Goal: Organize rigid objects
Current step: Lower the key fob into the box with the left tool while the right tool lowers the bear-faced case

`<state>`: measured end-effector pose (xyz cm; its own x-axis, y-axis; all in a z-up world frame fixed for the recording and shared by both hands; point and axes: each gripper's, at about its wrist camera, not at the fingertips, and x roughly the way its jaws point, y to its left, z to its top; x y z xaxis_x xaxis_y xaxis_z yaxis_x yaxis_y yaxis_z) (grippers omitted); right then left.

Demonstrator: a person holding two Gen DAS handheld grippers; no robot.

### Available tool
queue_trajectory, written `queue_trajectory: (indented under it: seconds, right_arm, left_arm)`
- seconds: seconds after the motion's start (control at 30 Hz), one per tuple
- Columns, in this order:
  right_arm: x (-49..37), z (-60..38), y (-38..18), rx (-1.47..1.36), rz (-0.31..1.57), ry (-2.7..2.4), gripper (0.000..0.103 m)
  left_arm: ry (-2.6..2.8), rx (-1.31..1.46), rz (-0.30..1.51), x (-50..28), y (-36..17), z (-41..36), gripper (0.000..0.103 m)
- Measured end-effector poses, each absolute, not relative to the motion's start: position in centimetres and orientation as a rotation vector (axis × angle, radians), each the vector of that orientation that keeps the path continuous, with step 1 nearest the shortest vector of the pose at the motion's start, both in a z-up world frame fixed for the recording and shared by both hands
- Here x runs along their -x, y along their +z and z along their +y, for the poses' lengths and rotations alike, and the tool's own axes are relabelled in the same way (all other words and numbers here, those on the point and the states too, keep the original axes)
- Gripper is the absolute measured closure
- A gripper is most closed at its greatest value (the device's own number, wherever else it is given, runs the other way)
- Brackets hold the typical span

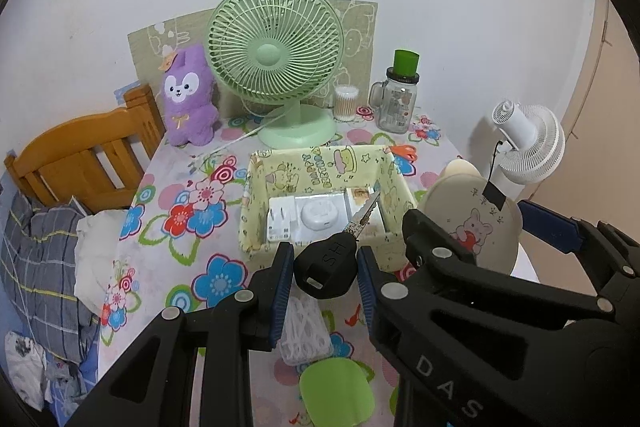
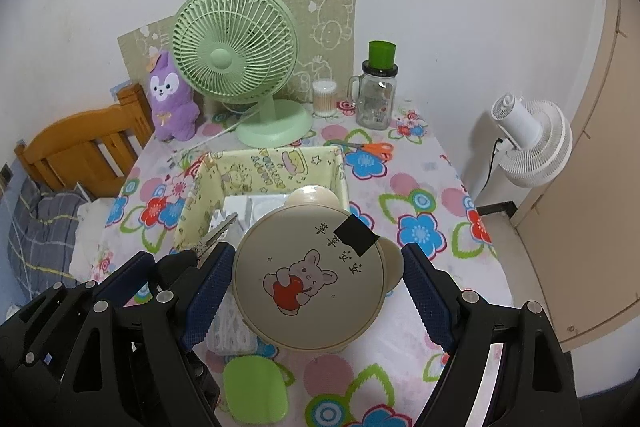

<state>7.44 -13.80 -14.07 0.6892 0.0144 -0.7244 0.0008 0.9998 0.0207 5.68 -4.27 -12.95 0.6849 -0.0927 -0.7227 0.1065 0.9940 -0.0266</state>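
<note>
Left gripper [image 1: 324, 269] is clamped on the black head of a key [image 1: 326, 267] — blade aimed into the yellow storage box [image 1: 256, 183], presumably for dropping in. Right gripper [image 2: 316, 281] spans wide, holding a round beige rabbit-print lid [image 2: 310, 277] by its edges, over the box's near corner — likely next in.

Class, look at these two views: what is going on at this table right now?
A person is tidying a flowered table with two hand-held grippers. The left gripper is shut on a black-headed key, its blade pointing toward the yellow fabric box, which already holds white items. The right gripper holds a round beige lid with a rabbit picture between its fingers, just in front of the same box. Neither thing is in the box yet.
</note>
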Motion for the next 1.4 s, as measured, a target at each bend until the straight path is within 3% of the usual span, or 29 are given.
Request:
queue_trajectory:
  seconds: [0.43,1.4]
  right_arm:
    - [-12.2,-13.4,-14.4,-0.012,0.817,0.033,0.018]
    - [-21.1,-14.6,-20.6,-0.021,0.948,0.063,0.018]
  left_arm:
    - [-0.088,-0.013,0.818,-10.3,-13.1,-3.9,0.071]
    - [-0.083,0.029,0.965,-18.4,-19.3,-4.9,0.07]
